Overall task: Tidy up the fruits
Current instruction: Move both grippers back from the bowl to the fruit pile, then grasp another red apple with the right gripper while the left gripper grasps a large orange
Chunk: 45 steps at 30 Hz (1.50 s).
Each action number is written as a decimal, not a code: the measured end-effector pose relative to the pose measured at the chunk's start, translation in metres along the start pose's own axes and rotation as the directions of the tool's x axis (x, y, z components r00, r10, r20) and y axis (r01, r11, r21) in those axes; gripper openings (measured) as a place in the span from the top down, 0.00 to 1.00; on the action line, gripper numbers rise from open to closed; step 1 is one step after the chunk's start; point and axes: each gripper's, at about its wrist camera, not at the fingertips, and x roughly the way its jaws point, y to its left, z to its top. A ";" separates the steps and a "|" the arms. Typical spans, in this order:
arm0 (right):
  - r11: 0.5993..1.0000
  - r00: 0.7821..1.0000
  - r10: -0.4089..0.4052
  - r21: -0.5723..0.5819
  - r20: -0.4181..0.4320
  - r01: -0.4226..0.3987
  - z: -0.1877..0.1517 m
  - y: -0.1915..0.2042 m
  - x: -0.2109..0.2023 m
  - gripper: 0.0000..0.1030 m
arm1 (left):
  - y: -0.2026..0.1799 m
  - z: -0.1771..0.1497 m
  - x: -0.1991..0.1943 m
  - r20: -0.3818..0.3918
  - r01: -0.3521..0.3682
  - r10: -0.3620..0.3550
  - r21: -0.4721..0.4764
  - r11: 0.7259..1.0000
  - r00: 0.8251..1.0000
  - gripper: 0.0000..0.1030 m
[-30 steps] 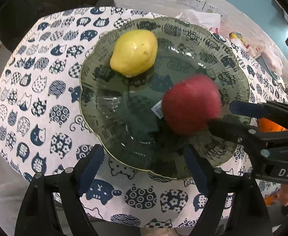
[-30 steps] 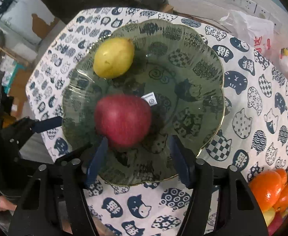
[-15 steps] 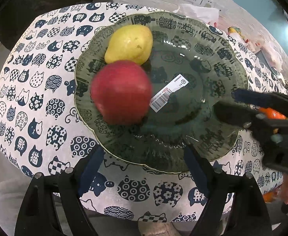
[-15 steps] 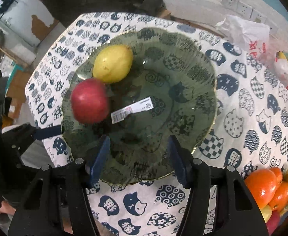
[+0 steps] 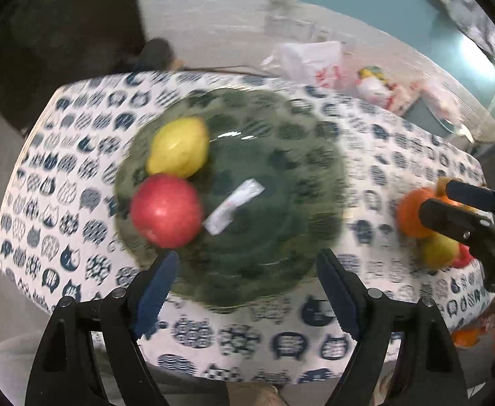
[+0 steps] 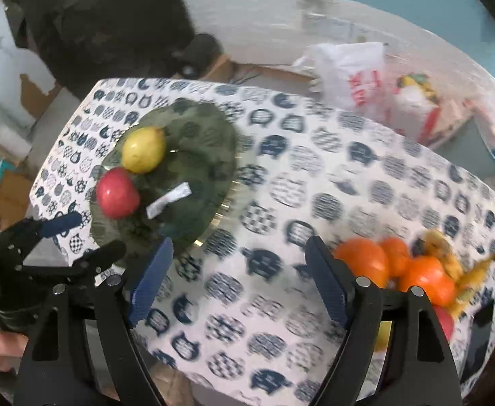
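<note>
A dark green glass plate point(image 5: 281, 176) point(image 6: 206, 142) sits on the cat-print tablecloth. A red apple point(image 5: 166, 210) point(image 6: 117, 193) and a yellow lemon point(image 5: 179, 147) point(image 6: 143, 149) lie touching at the plate's left side, with a white barcode label point(image 5: 233, 206) point(image 6: 169, 200) mid-plate. A pile of oranges point(image 6: 396, 264) point(image 5: 413, 213), with a banana and other fruit, lies at the table's right. My left gripper point(image 5: 247, 291) is open and empty, above the plate's near rim. My right gripper point(image 6: 237, 280) is open and empty, over the cloth between plate and pile.
White plastic bags point(image 6: 352, 71) point(image 5: 315, 61) and packaged goods lie behind the table's far edge. The table's near edge point(image 5: 247, 377) runs just below the grippers. A dark bulky object point(image 6: 112, 27) stands at the back left.
The apple has rolled left and come to rest against the lemon. Both grippers have pulled back and up; the right one has swung right toward the orange pile.
</note>
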 end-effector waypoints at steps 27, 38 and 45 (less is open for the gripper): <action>0.949 0.980 -0.191 0.244 -0.050 0.198 -0.095 -0.197 -0.054 0.22 | -0.160 0.002 0.013 -0.101 0.101 -0.075 0.274 0.956 0.992 0.18; 0.974 0.982 -0.151 0.155 -0.114 0.167 -0.107 -0.204 -0.019 0.26 | -0.181 0.003 0.040 -0.157 0.109 -0.064 0.299 0.948 0.986 0.18; 0.985 0.978 -0.147 0.070 -0.147 0.159 -0.111 -0.199 0.000 0.29 | -0.184 0.009 0.062 -0.194 0.118 -0.064 0.283 0.952 0.979 0.18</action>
